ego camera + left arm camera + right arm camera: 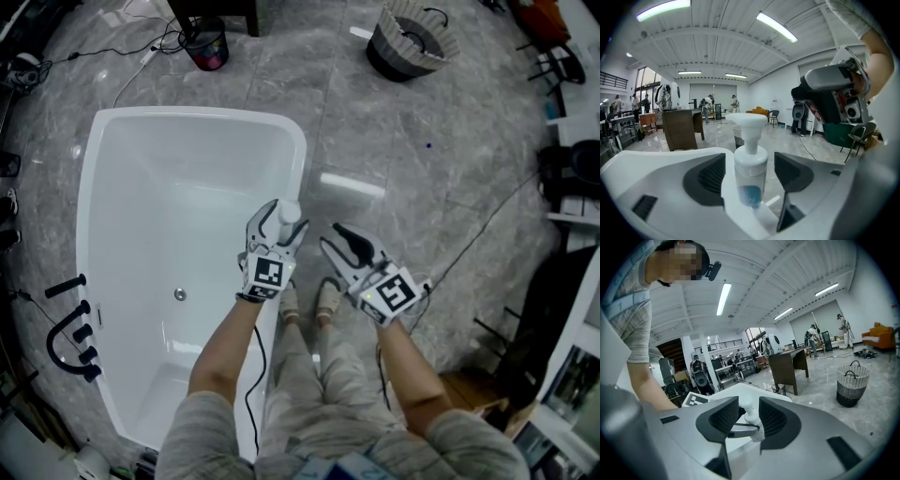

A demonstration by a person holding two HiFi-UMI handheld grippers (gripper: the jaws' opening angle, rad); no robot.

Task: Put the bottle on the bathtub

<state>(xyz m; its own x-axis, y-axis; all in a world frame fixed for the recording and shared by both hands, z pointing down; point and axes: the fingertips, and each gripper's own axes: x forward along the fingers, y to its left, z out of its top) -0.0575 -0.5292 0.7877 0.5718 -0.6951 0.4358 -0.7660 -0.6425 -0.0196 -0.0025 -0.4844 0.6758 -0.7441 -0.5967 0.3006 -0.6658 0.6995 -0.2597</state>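
Note:
A white pump bottle (291, 211) with a little blue liquid (751, 165) stands upright on the right rim of the white bathtub (298, 150). My left gripper (283, 218) is open around it, a black pad on each side and a gap between each pad and the bottle. Just right of it, over the grey floor, my right gripper (333, 236) is open and empty. It points toward the bottle (751, 420), which shows beyond its jaws. The left gripper view also catches the right gripper (832, 96) at the upper right.
Black tap fittings (71, 328) stand at the tub's left rim, and a drain (179, 294) sits in its floor. A woven basket (409, 42) and a dark bucket (208, 45) stand on the grey tiles beyond. A cable (478, 234) runs across the floor at right.

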